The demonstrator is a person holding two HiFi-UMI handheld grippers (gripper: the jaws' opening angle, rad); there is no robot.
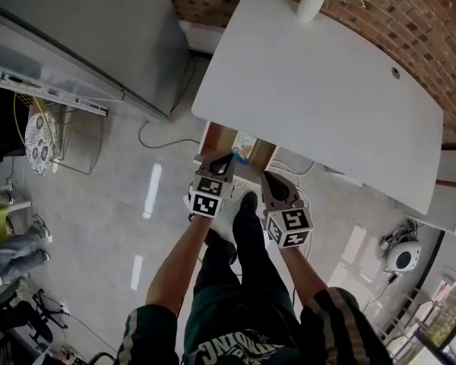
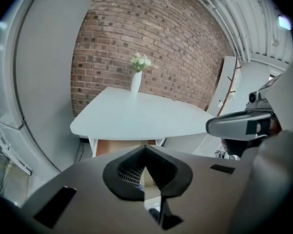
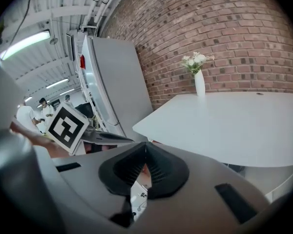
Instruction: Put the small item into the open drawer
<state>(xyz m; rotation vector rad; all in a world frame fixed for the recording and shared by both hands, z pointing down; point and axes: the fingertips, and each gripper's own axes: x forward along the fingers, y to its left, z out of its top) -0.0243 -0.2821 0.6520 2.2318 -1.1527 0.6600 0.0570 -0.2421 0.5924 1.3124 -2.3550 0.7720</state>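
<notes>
Below the white table [image 1: 319, 90], the drawer [image 1: 220, 137] stands pulled out, its wooden inside showing. A small blue item [image 1: 242, 159] lies at its near edge beside a pale card. My left gripper [image 1: 226, 160] hovers above the drawer's near left corner, close to the blue item. Its jaws are shut [image 2: 145, 150] with nothing between them. My right gripper [image 1: 266, 176] hangs a little nearer to me, over the drawer's front. Its jaws meet at the tips [image 3: 145, 147] and look empty. The drawer's wood [image 2: 119, 146] shows just under the table edge in the left gripper view.
A white vase of flowers [image 1: 309, 4] stands at the table's far end by the brick wall. A tall grey cabinet [image 1: 99, 29] fills the left side. A cable [image 1: 156, 139] runs over the floor beside the drawer, and a round white device [image 1: 403, 255] sits at the right.
</notes>
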